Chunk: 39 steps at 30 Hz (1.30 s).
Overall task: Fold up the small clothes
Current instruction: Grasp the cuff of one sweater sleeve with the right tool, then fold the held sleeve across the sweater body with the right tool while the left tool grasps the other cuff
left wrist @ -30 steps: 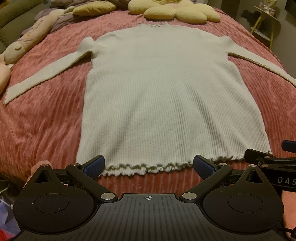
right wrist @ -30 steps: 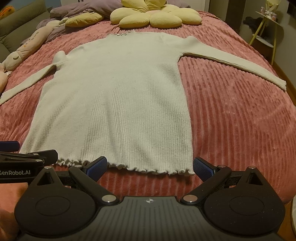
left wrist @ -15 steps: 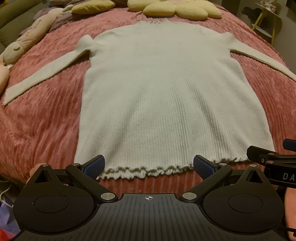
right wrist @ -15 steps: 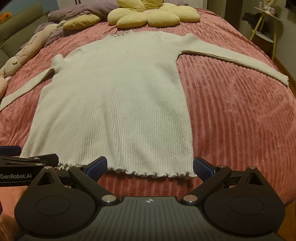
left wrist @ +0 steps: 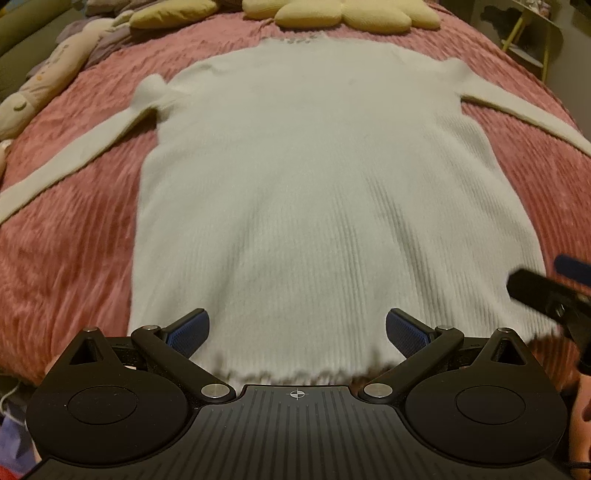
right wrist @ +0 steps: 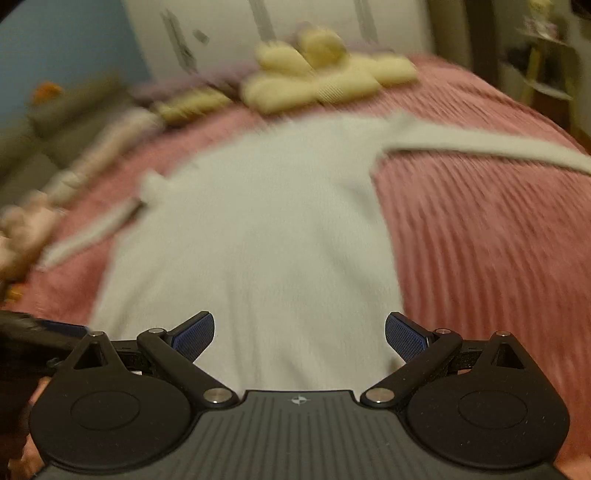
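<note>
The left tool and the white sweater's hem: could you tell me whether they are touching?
Cannot tell. In the left wrist view the open left tool frames the sweater near its frilled hem, but blur hides any contact or gap.

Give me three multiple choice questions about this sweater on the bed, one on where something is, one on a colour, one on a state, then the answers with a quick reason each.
1. Where does the yellow flower cushion lie?
A. Beyond the collar of the sweater, at the far end of the bed
B. On top of the sweater's hem
C. On the floor beside the bed

2. What colour is the bedspread under the sweater?
A. Dark green
B. Pink
C. Black

3. How does the left hand-held gripper stand?
A. Shut on a sleeve
B. Shut with nothing in it
C. Open, fingers wide apart over the hem

Answers:
1 A: the cushion sits past the neckline in both wrist views.
2 B: ribbed pink fabric shows on both sides of the sweater.
3 C: the blue pads stand far apart with sweater knit visible between them; the right hand-held gripper looks the same.
</note>
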Tool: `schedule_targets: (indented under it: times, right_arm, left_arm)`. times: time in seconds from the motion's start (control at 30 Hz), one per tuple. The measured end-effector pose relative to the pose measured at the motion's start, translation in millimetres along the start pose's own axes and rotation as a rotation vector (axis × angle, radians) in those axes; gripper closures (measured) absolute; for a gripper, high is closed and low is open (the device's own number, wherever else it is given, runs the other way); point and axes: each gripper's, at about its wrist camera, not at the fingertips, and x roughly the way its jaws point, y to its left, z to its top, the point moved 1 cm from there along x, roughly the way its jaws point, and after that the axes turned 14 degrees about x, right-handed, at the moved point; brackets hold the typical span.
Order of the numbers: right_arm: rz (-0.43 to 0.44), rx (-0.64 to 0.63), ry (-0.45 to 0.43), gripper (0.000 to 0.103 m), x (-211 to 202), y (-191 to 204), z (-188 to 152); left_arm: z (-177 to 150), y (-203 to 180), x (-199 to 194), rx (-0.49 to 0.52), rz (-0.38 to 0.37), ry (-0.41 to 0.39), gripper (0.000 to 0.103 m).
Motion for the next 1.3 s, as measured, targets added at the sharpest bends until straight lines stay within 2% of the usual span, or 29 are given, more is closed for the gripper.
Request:
schedule_targets:
  times: [0.07,0.13,0.23,0.3,0.37,0.43,0.47,0.53,0.6,0.67,0.77,0.8,0.83,0.87,0.97,1.03,1.07,1.13,1.17,1.23,1.3]
  right_arm:
    - [0.042,0.058,0.049,0.004,8,-18,14]
    - [0.060,0.140,0.009,0.004,12,-45,34]
    - [0.024,0.287,-0.180,0.004,10,-104,77]
    - [-0.038,0.391,-0.295,0.004,8,-149,109]
    - [-0.127,0.505,-0.384,0.008,8,-197,138]
    - [-0.171,0.650,-0.433,0.026,9,-246,162]
    - [-0.185,0.723,-0.450,0.030,10,-266,168]
    - [-0.179,0.871,-0.487,0.056,12,-303,175]
    - [-0.159,0.980,-0.531,0.060,14,-331,179]
    - [-0.159,1.013,-0.553,0.062,20,-343,182]
    - [-0.192,0.975,-0.560,0.065,28,-348,190]
    - [-0.215,0.953,-0.554,0.073,31,-347,195]
    - [-0.238,0.930,-0.547,0.086,33,-343,197]
    - [-0.257,0.913,-0.541,0.092,33,-342,201]
    - [-0.313,0.846,-0.535,0.094,26,-332,211]
    - [-0.362,0.684,-0.559,0.095,25,-296,227]
    - [-0.356,0.588,-0.569,0.095,26,-274,230]
    - [-0.304,0.392,-0.571,0.095,33,-217,240]
    - [-0.250,0.290,-0.565,0.095,38,-183,243]
    - [-0.110,0.113,-0.535,0.095,49,-115,240]
    - [0.028,-0.012,-0.472,0.092,65,-60,228]
  left_arm:
    - [12,0,3,0.002,0.008,-0.023,0.000]
    - [30,1,8,0.004,0.024,-0.068,0.000]
    - [62,5,19,-0.011,0.030,-0.132,0.000]
    - [80,10,28,-0.034,0.036,-0.151,0.000]
    - [96,13,37,-0.055,0.041,-0.174,0.000]
    - [108,17,48,-0.065,0.059,-0.192,0.000]
    - [112,18,55,-0.065,0.072,-0.191,0.000]
    - [117,19,69,-0.061,0.101,-0.170,0.000]
    - [118,20,80,-0.054,0.103,-0.147,0.000]
    - [115,24,89,-0.060,0.104,-0.122,0.000]
    - [107,35,104,-0.119,0.061,-0.076,0.000]
    - [103,40,105,-0.153,0.033,-0.087,0.000]
    - [100,44,105,-0.171,0.020,-0.108,0.000]
    - [96,47,104,-0.180,0.013,-0.130,0.000]
    - [86,48,106,-0.146,-0.004,-0.174,0.000]
    - [83,46,105,-0.121,-0.002,-0.189,0.000]
    - [84,45,105,-0.112,0.001,-0.186,0.000]
    - [87,46,104,-0.114,-0.007,-0.176,0.000]
    - [90,47,103,-0.121,-0.017,-0.172,0.000]
    - [95,54,97,-0.138,-0.058,-0.208,0.000]
    - [103,63,86,-0.154,-0.116,-0.274,0.000]
